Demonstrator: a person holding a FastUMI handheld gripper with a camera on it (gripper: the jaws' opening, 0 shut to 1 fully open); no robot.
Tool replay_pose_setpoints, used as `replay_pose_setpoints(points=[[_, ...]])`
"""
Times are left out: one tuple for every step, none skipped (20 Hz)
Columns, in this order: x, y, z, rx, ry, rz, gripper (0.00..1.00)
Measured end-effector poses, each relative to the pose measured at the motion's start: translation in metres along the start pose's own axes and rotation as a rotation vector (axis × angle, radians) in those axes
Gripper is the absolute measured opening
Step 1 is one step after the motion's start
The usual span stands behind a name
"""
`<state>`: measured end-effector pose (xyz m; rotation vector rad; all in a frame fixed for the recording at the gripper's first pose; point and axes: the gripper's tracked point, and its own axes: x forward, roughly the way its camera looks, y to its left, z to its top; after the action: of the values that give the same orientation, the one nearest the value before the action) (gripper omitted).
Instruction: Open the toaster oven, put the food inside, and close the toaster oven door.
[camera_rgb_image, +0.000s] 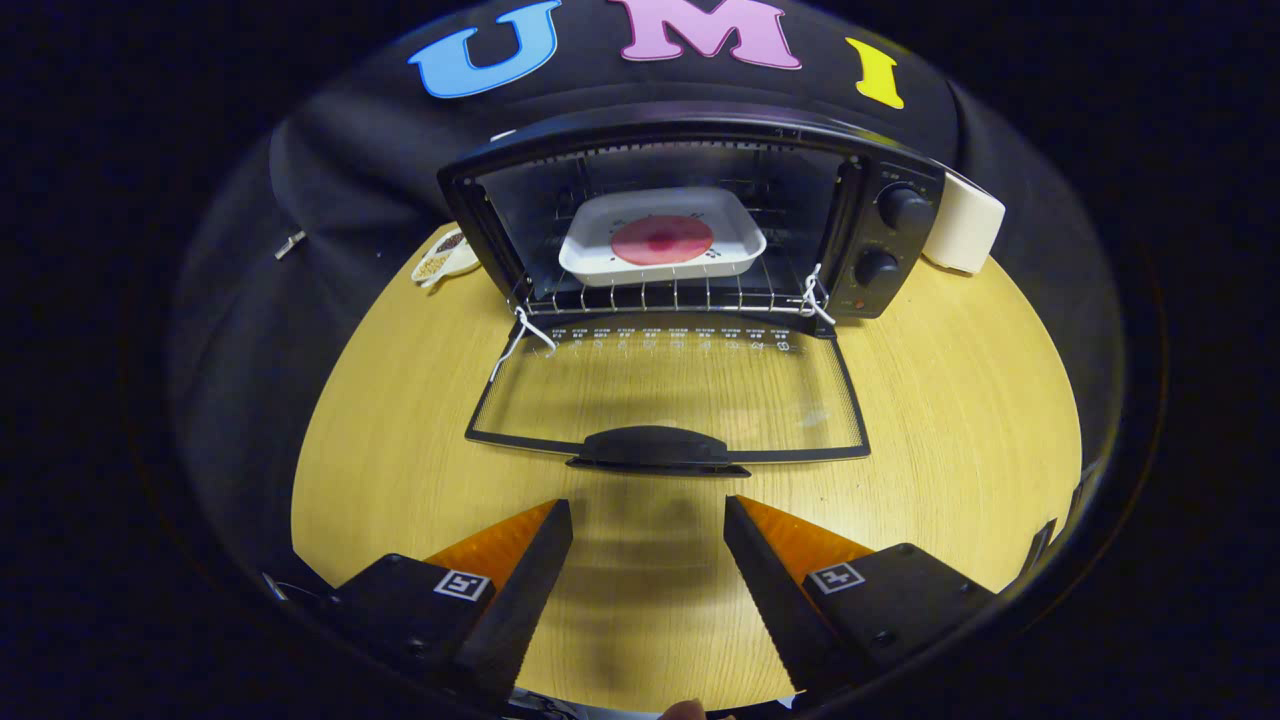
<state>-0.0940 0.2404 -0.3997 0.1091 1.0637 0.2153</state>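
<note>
Your fingers are spread apart, holding nothing, above the worktop just short of the open door's handle. The food tray sits on the oven rack.

Toaster oven body seen as black glossy metal; door clear glass, matt plastic handle. Rack bare wire. Tray white, glazed-looking. Table light wood-grain, smooth. Gripper fingers spread, empty, inner faces ridged.
</note>
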Motion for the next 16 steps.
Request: replay_pose_setpoints(points=[[0.005,0.001,-0.002,0.005,0.011,-0.009,0.99],[0.010,0.001,-0.002,0.012,0.019,-0.021,0.99],[0.015,0.001,-0.003,0.021,0.027,-0.031,0.99],[0.020,0.000,-0.003,0.027,0.034,-0.043,0.99],[0.025,-0.001,-0.004,0.032,0.042,-0.055,0.99],[0.029,-0.002,-0.005,0.037,0.047,-0.065,0.99],[0.033,-0.003,-0.004,0.041,0.053,-0.074,0.99],[0.036,-0.005,-0.004,0.046,0.059,-0.083,0.99],[0.039,-0.006,-0.004,0.054,0.064,-0.094,0.99],[0.042,-0.008,-0.003,0.065,0.065,-0.104,0.99],[0.044,-0.009,-0.003,0.077,0.069,-0.113,0.99],[0.047,-0.009,-0.004,0.084,0.083,-0.119,0.99],[0.046,-0.009,-0.001,0.077,0.077,-0.123,0.99],[0.047,-0.010,-0.003,0.062,0.077,-0.126,0.99],[0.044,-0.009,-0.001,0.054,0.067,-0.122,0.99],[0.041,-0.009,0.000,0.057,0.055,-0.116,0.99]])
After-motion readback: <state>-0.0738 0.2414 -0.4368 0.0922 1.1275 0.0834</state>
